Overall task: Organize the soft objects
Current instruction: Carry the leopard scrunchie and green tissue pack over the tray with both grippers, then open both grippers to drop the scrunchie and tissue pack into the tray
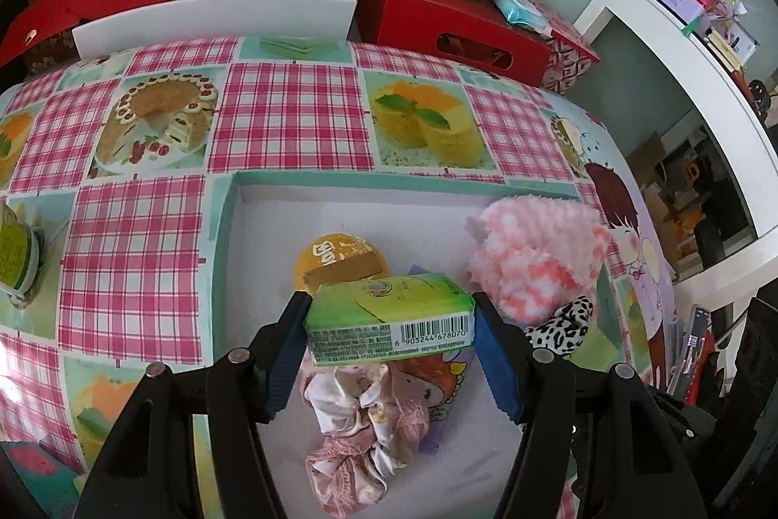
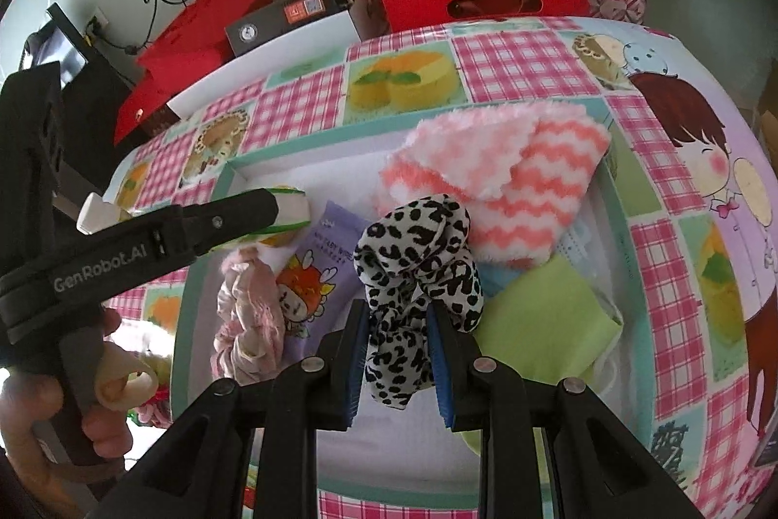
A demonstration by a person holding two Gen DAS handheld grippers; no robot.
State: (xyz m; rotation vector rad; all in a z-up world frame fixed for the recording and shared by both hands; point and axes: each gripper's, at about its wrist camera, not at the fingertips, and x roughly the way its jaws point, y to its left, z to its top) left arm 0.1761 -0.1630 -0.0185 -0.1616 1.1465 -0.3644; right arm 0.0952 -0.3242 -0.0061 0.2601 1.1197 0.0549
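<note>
— What were the left tongs (image 1: 391, 322) doing when you looked over?

— They were clamped on a green tissue pack (image 1: 389, 319), blue pads pressing each end, held over the white tray (image 1: 272, 203) on the checked tabletop (image 1: 291, 115).

— And the right tongs (image 2: 396, 356)?

— Squeezed onto a leopard-print scrunchie (image 2: 418, 276), its lower folds pinched between the pads and the rest bunched above them, over the same tray.

— What else lay in the tray?

— A fluffy pink-and-white sock (image 2: 501, 173) against the far right corner, a pink floral scrunchie (image 1: 360, 436) on a purple wipes packet (image 2: 316, 271), an orange round thing (image 1: 340, 259) beyond the tissue pack, and a lime-green cloth (image 2: 539, 324) beside the leopard one.

— Anything of the person?

— A hand (image 2: 68, 392) wrapped round the left grip.
</note>
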